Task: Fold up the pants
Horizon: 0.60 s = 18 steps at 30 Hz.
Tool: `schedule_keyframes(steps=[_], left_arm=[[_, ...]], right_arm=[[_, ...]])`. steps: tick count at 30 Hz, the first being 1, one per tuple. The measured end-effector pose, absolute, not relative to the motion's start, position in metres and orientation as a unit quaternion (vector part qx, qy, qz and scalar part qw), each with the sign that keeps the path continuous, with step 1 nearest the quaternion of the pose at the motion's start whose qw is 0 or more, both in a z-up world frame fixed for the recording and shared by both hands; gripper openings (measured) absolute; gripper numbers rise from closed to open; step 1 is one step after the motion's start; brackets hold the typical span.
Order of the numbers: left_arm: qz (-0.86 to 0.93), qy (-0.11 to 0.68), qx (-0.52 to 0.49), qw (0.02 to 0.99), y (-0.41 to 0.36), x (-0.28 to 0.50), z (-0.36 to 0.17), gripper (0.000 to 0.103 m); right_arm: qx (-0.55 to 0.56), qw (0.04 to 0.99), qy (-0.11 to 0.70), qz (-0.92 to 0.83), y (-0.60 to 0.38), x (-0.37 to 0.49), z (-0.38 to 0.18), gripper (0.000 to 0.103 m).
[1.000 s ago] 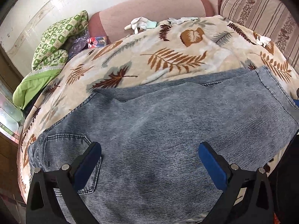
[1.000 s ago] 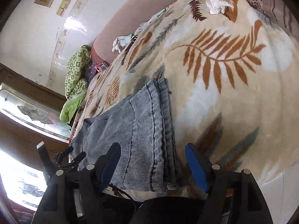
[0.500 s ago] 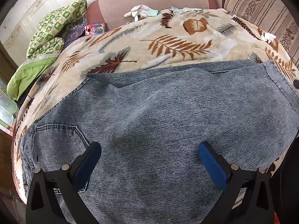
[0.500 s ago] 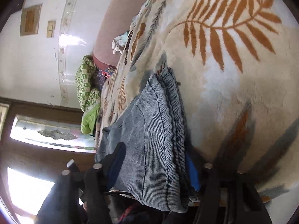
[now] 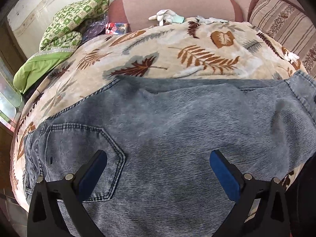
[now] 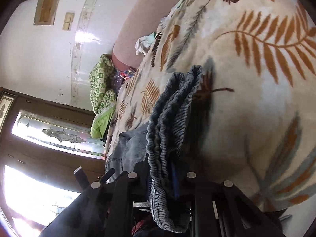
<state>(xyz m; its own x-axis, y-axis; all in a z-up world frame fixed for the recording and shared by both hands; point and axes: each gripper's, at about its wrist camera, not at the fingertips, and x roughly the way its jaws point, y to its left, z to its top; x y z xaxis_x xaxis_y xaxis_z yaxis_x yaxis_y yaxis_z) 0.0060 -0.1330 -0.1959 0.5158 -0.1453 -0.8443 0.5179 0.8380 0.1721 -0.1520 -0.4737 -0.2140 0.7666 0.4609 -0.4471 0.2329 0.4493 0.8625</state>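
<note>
Grey-blue denim pants point(image 5: 167, 130) lie flat on a leaf-patterned blanket point(image 5: 177, 55), back pocket point(image 5: 83, 158) at the left. My left gripper point(image 5: 158, 167) is open and hovers over the pants' near part, its blue pads apart. In the right wrist view my right gripper point(image 6: 167, 179) is shut on the stacked leg hems point(image 6: 169, 118) of the pants and holds them lifted off the blanket point(image 6: 246, 79).
A green patterned quilt point(image 5: 73, 25) is bunched at the far left beside a pink sofa back point(image 5: 173, 4). White gloves point(image 5: 165, 16) and a small red packet point(image 5: 116, 27) lie at the blanket's far edge. A striped cushion point(image 5: 282, 25) is at the right.
My right gripper closed on the leg hems and raised them off the blanket. My left gripper moved slightly forward over the pants and stayed open.
</note>
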Motion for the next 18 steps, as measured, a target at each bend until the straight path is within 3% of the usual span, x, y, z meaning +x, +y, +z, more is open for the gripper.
schedule_keyframes(steps=[15, 18], left_arm=[[-0.145, 0.434, 0.13, 0.879, -0.038, 0.031, -0.169, 0.103], [-0.126, 0.446, 0.109, 0.879, -0.015, 0.037, -0.173, 0.103]], right_arm=[[0.47, 0.776, 0.368, 0.201, -0.337, -0.044, -0.173, 0.017], [0.474, 0.748, 0.414, 0.213, -0.306, -0.013, -0.196, 0.03]])
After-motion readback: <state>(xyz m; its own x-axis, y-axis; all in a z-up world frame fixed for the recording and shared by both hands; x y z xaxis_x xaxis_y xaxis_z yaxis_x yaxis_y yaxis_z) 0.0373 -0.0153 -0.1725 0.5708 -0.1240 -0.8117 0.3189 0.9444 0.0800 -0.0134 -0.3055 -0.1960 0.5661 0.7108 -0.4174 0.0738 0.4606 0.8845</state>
